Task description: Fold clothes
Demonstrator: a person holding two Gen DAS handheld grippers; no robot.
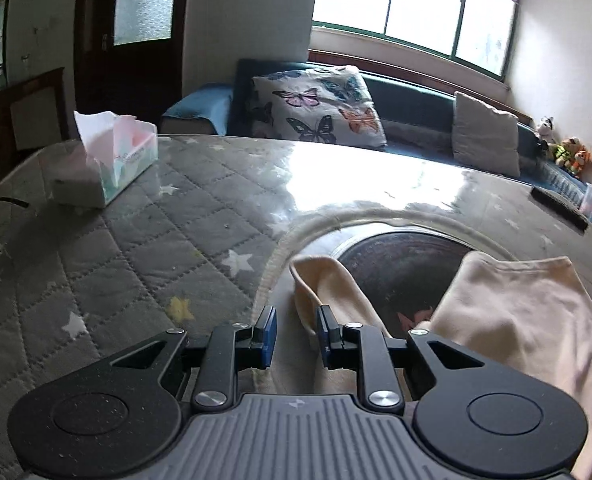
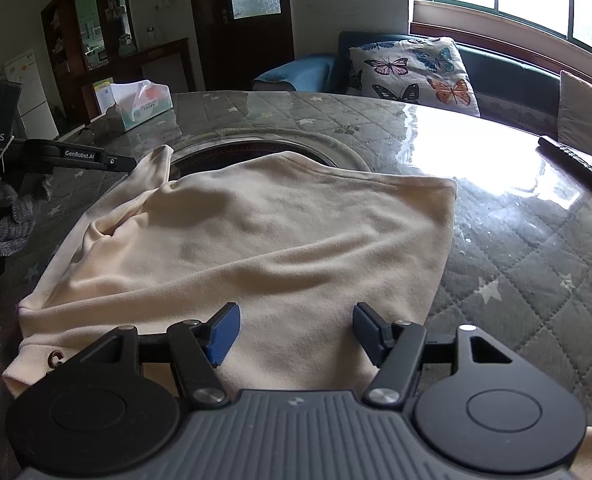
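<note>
A cream shirt [image 2: 256, 240] lies spread on the quilted grey table [image 2: 516, 248], partly over a round dark inset [image 1: 400, 268]. One sleeve [image 1: 328, 284] points away from me. Its near end lies between the jaws of my left gripper [image 1: 296, 330]. The jaws stand narrow, the right pad is against the cloth, and a gap shows at the left pad. In the right wrist view the left tool's black body [image 2: 80, 155] lies beside that sleeve [image 2: 156, 168]. My right gripper [image 2: 296, 328] stands open over the shirt's near edge, with nothing pinched.
A tissue box [image 1: 116, 160] stands at the table's far left. A black remote [image 2: 576, 168] lies at the far right. A grey knitted cloth [image 2: 12, 220] shows at the left edge. Behind the table is a sofa with a butterfly cushion [image 1: 316, 104].
</note>
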